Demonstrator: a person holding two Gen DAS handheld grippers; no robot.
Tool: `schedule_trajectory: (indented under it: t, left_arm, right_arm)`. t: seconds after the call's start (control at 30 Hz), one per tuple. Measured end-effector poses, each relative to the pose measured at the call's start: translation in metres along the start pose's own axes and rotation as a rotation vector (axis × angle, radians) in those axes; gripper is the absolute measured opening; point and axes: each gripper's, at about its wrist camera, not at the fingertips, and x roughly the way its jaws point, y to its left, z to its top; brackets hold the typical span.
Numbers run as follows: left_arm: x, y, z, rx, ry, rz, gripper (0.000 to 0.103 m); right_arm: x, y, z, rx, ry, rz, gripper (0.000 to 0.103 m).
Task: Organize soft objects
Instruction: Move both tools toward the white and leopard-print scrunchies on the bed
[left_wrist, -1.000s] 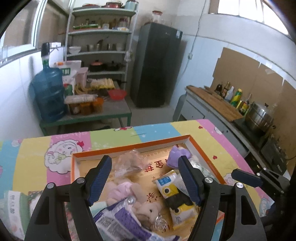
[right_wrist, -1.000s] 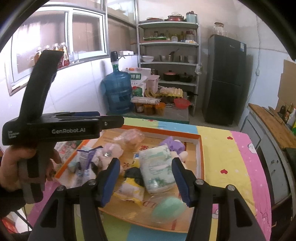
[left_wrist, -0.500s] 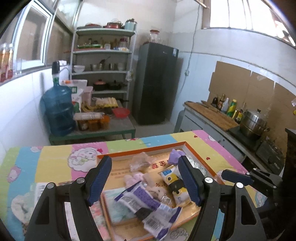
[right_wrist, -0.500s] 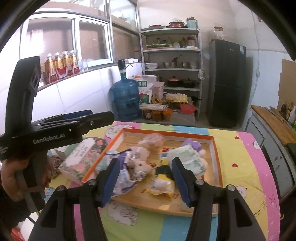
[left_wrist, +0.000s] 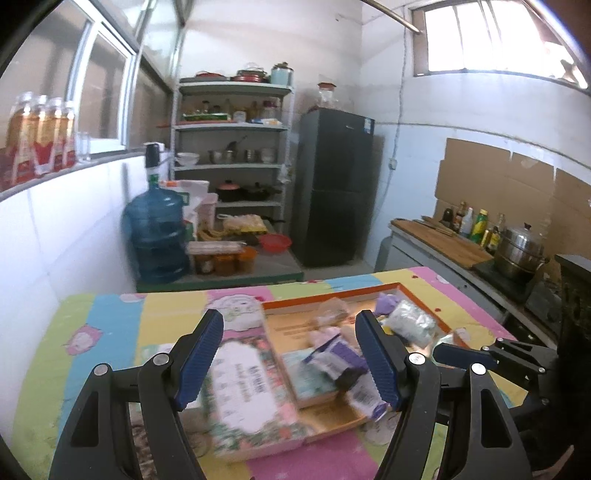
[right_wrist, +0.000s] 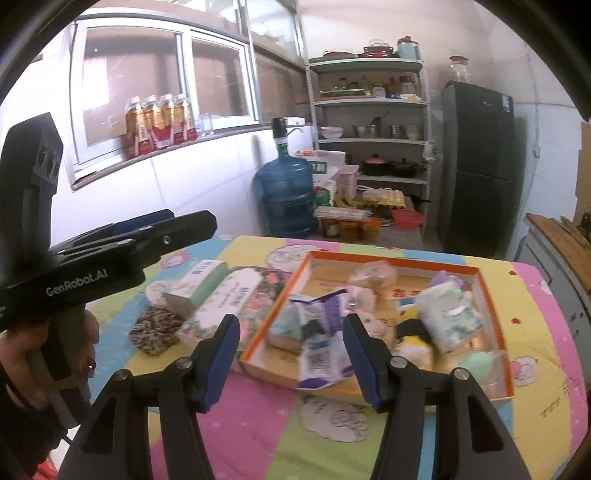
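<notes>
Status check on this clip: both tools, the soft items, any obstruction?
Left tool open, empty. Right tool open, empty. Soft items piled in orange tray; floral tissue box beside it. Nothing blocking.

Your soft objects: purple-white packet (right_wrist: 322, 334), white-green pack (right_wrist: 448, 319), plush toy (right_wrist: 364, 298), mint sponge (right_wrist: 476, 363) heaped inside orange-rimmed tray (right_wrist: 402, 259).

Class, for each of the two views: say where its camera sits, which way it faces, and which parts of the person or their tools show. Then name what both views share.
Left wrist view: sits on the left gripper, looking forward and down over the colourful patchwork tablecloth; the right gripper shows at right.
Right wrist view: sits on the right gripper, facing the same table; the left gripper and the person's hand show at left.
Shared: orange-rimmed shallow cardboard tray, blue water jug.
</notes>
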Motion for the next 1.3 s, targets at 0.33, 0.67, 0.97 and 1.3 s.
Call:
schedule_trajectory:
  t: [0.33, 0.67, 0.97, 1.3]
  left_arm:
    - [-0.047, 0.066, -0.026, -0.026, -0.022, 0.098, 0.075]
    - [-0.081, 0.136, -0.057, -0.085, -0.042, 0.179, 0.075]
    - [-0.089, 0.198, -0.082, -0.140, -0.014, 0.211, 0.075]
    - [-0.069, 0.237, -0.095, -0.168, 0.047, 0.180, 0.075]
  right_arm:
    - [0.012, 0.053, -0.009, -0.038, 0.016, 0.051, 0.058]
    - [0.044, 0.123, -0.025, -0.077, 0.077, 0.185, 0.058]
    - [0.102, 0.184, -0.040, -0.123, 0.176, 0.241, 0.058]
    - [0.157, 0.213, -0.042, -0.163, 0.240, 0.164, 0.058]
